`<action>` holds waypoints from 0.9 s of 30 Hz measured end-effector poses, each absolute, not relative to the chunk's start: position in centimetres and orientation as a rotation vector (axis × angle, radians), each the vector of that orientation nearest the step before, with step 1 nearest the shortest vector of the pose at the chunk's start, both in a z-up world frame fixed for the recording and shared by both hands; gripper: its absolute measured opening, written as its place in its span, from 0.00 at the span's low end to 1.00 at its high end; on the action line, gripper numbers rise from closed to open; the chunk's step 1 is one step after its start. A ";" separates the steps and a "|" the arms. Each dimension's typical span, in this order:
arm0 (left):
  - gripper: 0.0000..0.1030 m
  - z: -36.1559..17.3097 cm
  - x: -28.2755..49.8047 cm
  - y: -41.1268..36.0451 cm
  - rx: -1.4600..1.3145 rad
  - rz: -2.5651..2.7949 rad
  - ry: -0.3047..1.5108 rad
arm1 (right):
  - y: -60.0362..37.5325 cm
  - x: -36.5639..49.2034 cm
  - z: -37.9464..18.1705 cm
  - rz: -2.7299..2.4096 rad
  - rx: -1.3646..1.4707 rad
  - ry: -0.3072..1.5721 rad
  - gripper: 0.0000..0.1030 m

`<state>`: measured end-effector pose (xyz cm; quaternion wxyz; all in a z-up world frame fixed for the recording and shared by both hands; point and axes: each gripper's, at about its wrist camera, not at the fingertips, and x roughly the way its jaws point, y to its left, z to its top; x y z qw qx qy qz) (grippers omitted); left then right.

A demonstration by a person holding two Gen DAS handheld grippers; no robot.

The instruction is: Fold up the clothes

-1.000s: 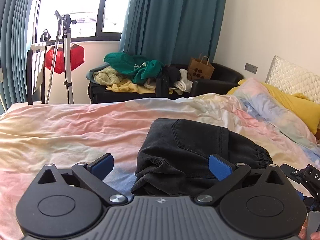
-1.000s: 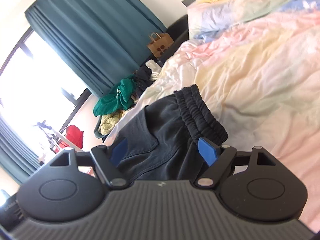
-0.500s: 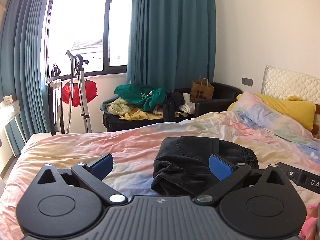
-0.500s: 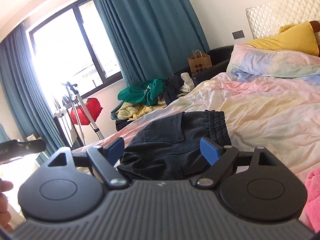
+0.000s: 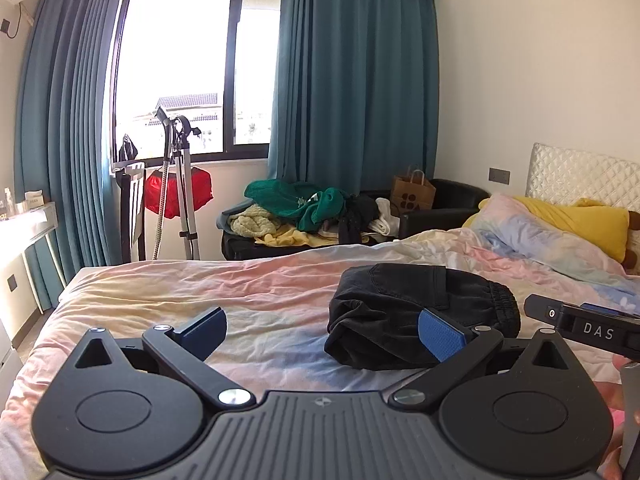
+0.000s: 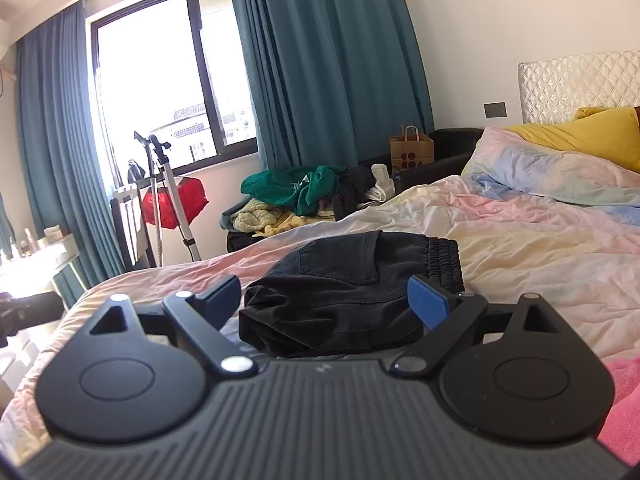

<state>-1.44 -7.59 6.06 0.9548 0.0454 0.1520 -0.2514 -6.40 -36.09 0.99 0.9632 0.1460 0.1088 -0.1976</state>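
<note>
- Folded black shorts are lying on the bed, waistband pointing toward the headboard side.
- Our right tongs are opening, empty, facing the shorts head-on, nearer.
- Our left tongs are gaping empty; shorts are sitting off to their right.

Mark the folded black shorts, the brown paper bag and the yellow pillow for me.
folded black shorts [image 6: 344, 280], right wrist view, back pocket.
brown paper bag [image 5: 414, 194], left wrist view, front face.
yellow pillow [image 5: 580, 222], left wrist view, front side.

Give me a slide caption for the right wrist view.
Open, empty right tongs before folded black pants on a pastel bed.
</note>
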 end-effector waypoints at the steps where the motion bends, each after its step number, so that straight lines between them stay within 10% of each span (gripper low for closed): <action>1: 1.00 5.8 -1.5 -7.2 0.086 -0.505 0.304 | -35.9 -6.3 0.6 -0.404 0.292 0.220 0.89; 27: 1.00 3.2 0.6 -6.0 0.084 -0.461 0.354 | -34.5 -4.3 -2.6 -0.414 0.224 0.288 0.89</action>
